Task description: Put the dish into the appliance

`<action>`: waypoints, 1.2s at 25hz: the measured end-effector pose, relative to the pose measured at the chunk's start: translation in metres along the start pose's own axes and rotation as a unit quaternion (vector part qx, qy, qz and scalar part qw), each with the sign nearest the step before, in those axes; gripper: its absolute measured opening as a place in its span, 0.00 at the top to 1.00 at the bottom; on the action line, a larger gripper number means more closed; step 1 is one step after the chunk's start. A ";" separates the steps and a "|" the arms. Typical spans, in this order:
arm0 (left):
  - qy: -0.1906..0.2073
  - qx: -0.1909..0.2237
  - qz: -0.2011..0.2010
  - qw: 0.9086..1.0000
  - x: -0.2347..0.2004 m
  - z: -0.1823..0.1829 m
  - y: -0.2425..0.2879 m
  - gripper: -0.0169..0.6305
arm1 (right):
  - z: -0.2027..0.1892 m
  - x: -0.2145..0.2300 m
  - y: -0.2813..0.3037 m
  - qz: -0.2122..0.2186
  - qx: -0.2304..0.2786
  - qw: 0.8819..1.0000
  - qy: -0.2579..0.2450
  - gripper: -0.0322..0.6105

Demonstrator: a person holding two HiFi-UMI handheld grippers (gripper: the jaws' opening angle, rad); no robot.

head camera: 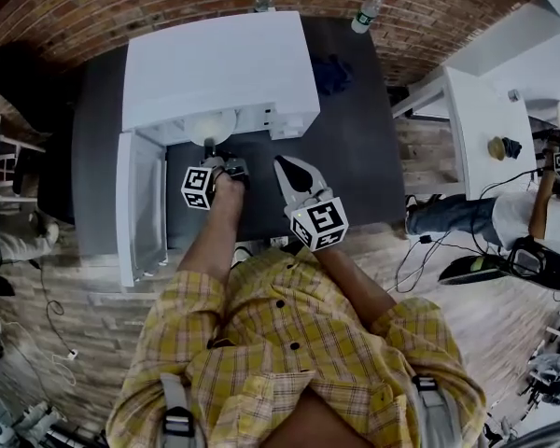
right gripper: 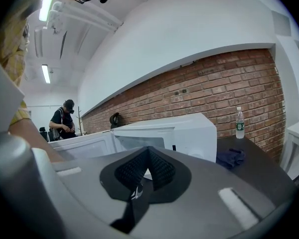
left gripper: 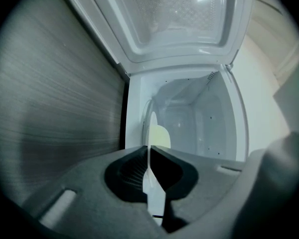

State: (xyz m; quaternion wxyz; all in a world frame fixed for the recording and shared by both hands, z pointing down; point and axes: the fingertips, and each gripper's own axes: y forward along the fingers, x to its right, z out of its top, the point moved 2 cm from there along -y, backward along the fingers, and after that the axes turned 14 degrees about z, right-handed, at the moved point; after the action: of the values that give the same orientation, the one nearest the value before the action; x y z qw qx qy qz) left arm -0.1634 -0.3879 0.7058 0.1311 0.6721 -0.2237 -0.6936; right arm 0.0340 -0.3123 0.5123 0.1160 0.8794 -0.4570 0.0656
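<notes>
Pale round dish [head camera: 210, 127], pinched edge-on by its near rim in the left claw [head camera: 215, 157], is held in the mouth of the white box-shaped microwave oven [head camera: 219, 63] at upper centre of the head view, while the right claw [head camera: 287, 171], closed on nothing, hangs clear over the dark bench [head camera: 355, 147].
</notes>
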 end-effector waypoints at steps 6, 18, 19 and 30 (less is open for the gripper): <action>-0.010 0.005 0.002 1.000 0.004 -0.003 0.009 0.96 | -0.003 0.006 -0.002 -0.002 -0.006 1.000 0.003 0.95; -0.016 0.008 -0.004 1.000 0.007 -0.004 0.021 0.95 | -0.005 0.015 -0.003 -0.001 -0.008 1.000 0.010 0.95; -0.015 0.006 -0.006 1.000 0.007 -0.004 0.020 0.95 | -0.005 0.015 -0.003 -0.002 -0.007 1.000 0.011 0.95; -0.012 -0.010 -0.019 1.000 0.005 -0.002 0.007 0.85 | -0.004 0.004 -0.003 0.002 -0.002 1.000 0.011 0.95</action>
State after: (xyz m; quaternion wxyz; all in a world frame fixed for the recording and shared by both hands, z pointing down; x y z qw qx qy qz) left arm -0.1626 -0.3969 0.7045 0.1215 0.6663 -0.2057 -0.7064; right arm 0.0390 -0.3126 0.5166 0.1225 0.8775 -0.4577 0.0744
